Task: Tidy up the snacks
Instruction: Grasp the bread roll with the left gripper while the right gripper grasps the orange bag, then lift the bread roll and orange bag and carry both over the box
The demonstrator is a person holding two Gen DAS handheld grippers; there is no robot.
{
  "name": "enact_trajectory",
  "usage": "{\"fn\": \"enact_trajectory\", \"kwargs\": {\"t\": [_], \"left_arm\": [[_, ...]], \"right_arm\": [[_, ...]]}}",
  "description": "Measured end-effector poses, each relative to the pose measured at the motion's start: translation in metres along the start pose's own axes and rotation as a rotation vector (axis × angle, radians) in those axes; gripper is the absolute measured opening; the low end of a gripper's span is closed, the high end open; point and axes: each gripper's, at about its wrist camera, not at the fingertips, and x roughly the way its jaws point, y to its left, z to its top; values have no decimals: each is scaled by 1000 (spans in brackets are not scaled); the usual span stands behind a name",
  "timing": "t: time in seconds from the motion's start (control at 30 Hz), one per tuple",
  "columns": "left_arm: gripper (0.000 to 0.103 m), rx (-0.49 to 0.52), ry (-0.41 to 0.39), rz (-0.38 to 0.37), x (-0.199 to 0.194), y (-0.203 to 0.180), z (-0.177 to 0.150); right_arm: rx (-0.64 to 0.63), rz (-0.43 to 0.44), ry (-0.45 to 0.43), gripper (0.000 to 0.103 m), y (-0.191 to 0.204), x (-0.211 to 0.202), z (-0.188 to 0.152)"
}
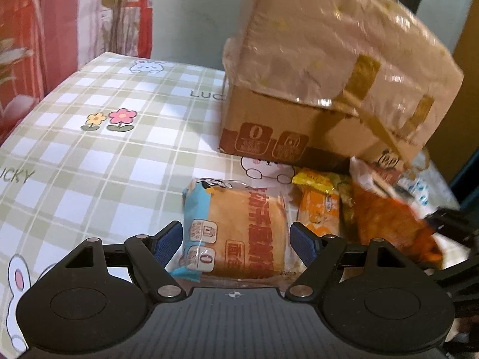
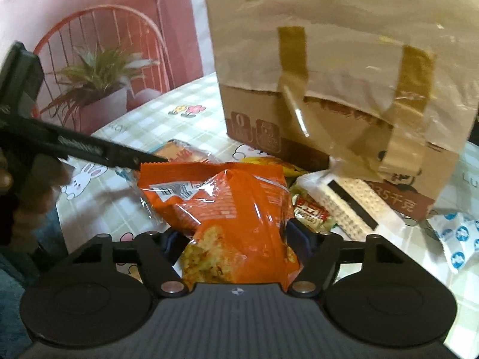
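Observation:
A bread packet [image 1: 236, 230] with a blue end and red lettering lies on the checked tablecloth between the fingers of my left gripper [image 1: 236, 239], which is open around it, pads a little apart from its sides. My right gripper [image 2: 236, 239] is closed around an orange snack bag [image 2: 227, 209] that fills the gap between its fingers. The same orange bag [image 1: 389, 221] shows at the right of the left wrist view. A cardboard box [image 1: 314, 89] with taped flaps stands behind the snacks; it also fills the right wrist view [image 2: 344, 74].
Beside the bread lie a yellow-orange packet [image 1: 320, 203] and other snacks. The right wrist view shows a wafer packet [image 2: 344, 206], a small red-and-green packet [image 2: 311, 212] and a blue-dotted white packet [image 2: 455, 239]. The tablecloth [image 1: 104, 149] stretches left. The left gripper's body [image 2: 74, 146] is at left.

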Motion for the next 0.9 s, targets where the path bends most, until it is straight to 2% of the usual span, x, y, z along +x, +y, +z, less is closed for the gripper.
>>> {"fn": "enact_trajectory", "kwargs": {"t": [0.23,0.43,0.73,0.9], "left_arm": [[80,74,2,42,12,-9,-3],[73,95,-7,52,5,-9,-7],[73,-31,-78,38,-27,9,-5],[73,-30,-123,28,-40,6,-1]], "right_arm": [[64,-5,-31,70,-6,-13,0],[101,-2,-31,70,-8,-14,-4],[128,32,-63,70,-12,-25,-1],[127,56,-78,70,-10,-29,2]]}}
